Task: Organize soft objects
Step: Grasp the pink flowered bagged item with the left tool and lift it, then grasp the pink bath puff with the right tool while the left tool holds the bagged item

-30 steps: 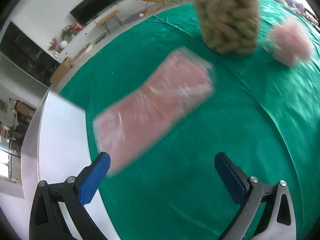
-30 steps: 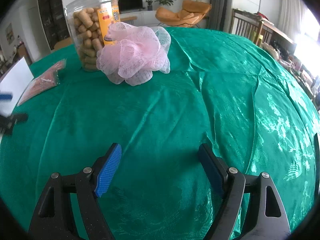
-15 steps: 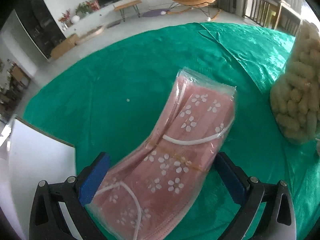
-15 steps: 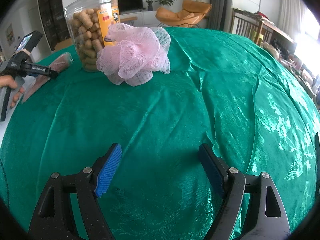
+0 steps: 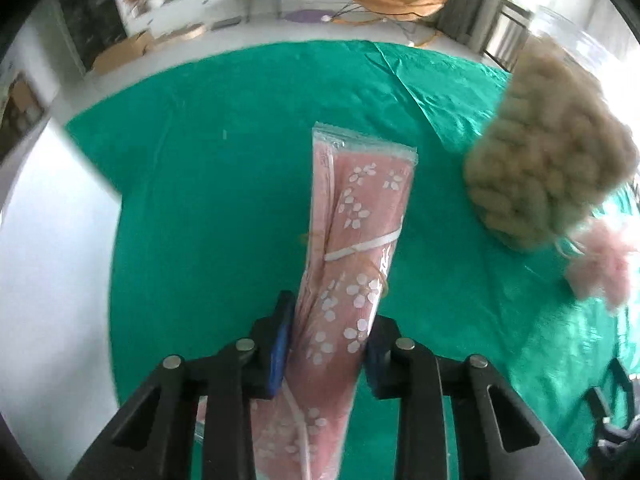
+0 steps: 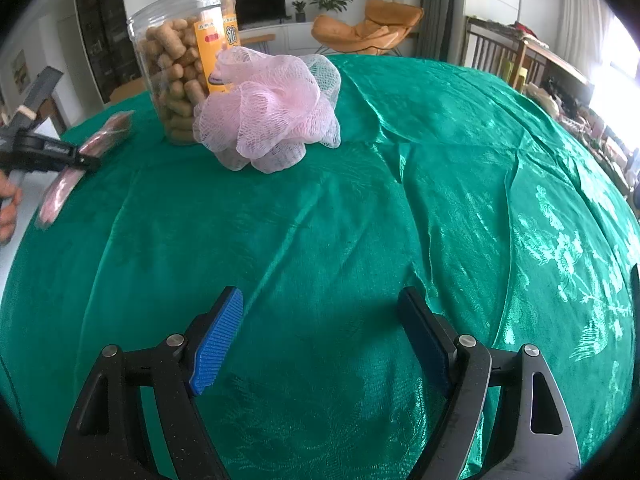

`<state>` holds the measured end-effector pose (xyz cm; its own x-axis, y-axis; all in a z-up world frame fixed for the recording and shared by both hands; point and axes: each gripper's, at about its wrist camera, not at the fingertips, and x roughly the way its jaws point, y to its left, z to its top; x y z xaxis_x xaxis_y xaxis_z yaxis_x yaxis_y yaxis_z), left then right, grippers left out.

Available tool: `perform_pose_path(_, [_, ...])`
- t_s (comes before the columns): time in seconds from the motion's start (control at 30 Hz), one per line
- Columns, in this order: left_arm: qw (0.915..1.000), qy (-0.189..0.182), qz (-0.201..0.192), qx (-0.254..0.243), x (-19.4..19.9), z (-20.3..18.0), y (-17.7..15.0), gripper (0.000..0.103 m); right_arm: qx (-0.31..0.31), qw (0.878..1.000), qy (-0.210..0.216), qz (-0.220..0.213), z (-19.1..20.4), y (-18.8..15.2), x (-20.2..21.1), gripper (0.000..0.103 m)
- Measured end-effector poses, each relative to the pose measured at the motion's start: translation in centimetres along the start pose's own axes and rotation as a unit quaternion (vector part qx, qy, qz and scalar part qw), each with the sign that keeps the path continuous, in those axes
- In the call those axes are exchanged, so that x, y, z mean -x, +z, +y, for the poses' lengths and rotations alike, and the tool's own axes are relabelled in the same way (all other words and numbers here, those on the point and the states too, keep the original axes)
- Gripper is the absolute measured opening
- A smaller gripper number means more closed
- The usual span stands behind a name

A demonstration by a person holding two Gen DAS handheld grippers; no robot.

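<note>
Between the just-closed left hand-held gripper (image 5: 326, 344) pads, the mask packet (image 5: 356, 240) points lengthwise straight ahead.

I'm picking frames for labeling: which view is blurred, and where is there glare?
Left wrist view: the snack jar and pink mesh pouf smear with motion blur, while the mask pack in the left tongs stays sharp. Right wrist view: sharp overall, window glare on the green cloth.
</note>
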<state>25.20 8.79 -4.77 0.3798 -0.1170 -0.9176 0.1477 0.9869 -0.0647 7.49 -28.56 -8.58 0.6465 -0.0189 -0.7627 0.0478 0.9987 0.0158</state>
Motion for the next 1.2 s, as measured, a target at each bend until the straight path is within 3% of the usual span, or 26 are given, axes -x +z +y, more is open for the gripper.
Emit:
perform_pose_path(0.13, [0.9964, -0.036, 0.013, 0.076, 2.1, -1.3, -5.1, 0.030, -0.003, 1.000, 0.004, -0.001, -0.1, 0.0, 0.0, 0.083])
perform_pose_path(0.27, [0.9951, -0.041, -0.014, 0.089, 4.0, -2.8, -10.1, 0.035, -0.004, 1.000, 0.005, -0.002, -0.1, 0.1, -0.1, 0.083])
perform_pose_path(0.3, [0.9953, -0.035, -0.025, 0.087, 4.3, -3.2, -10.9, 0.046, -0.004, 1.000, 0.005, -0.002, -0.1, 0.1, -0.1, 0.083])
perform_pose_path(0.33, [0.9953, -0.033, -0.038, 0.083, 4.4, -3.4, -11.6, 0.067, -0.004, 1.000, 0.005, -0.002, -0.1, 0.1, -0.1, 0.083])
perform_pose_path(0.4, [0.9958, -0.030, -0.061, 0.062, 4.3, -3.7, -12.9, 0.092, -0.005, 1.000, 0.006, -0.002, -0.1, 0.1, -0.1, 0.083])
perform_pose_path(0.47, [0.9959, -0.023, -0.082, 0.031, 4.2, -3.9, -13.8, 0.094, -0.005, 1.000, 0.007, -0.002, -0.2, 0.1, 0.0, 0.083])
perform_pose_path(0.57, [0.9947, 0.019, -0.092, -0.042, 3.8, -4.6, -14.4, 0.102, -0.006, 1.000, 0.007, -0.003, -0.2, 0.1, 0.0, 0.083])
perform_pose_path(0.63, [0.9921, 0.022, -0.115, -0.045, 4.0, -4.6, -14.9, 0.103, -0.005, 1.000, 0.007, -0.002, -0.1, 0.1, 0.0, 0.083])
perform_pose_path(0.8, [0.9931, 0.015, -0.112, -0.033, 2.9, -5.1, -13.2, 0.103, -0.003, 1.000, 0.005, -0.002, -0.1, 0.0, 0.0, 0.083])
perform_pose_path(1.03, [0.9931, 0.015, -0.112, -0.033, 3.1, -5.0, -13.4, 0.103, -0.001, 1.000, 0.005, -0.001, 0.0, -0.1, 0.1, 0.084])
perform_pose_path(1.2, [0.9931, 0.015, -0.112, -0.033, 3.2, -5.0, -13.6, 0.103, -0.018, 0.999, 0.029, -0.008, -0.7, -0.2, 0.3, 0.084])
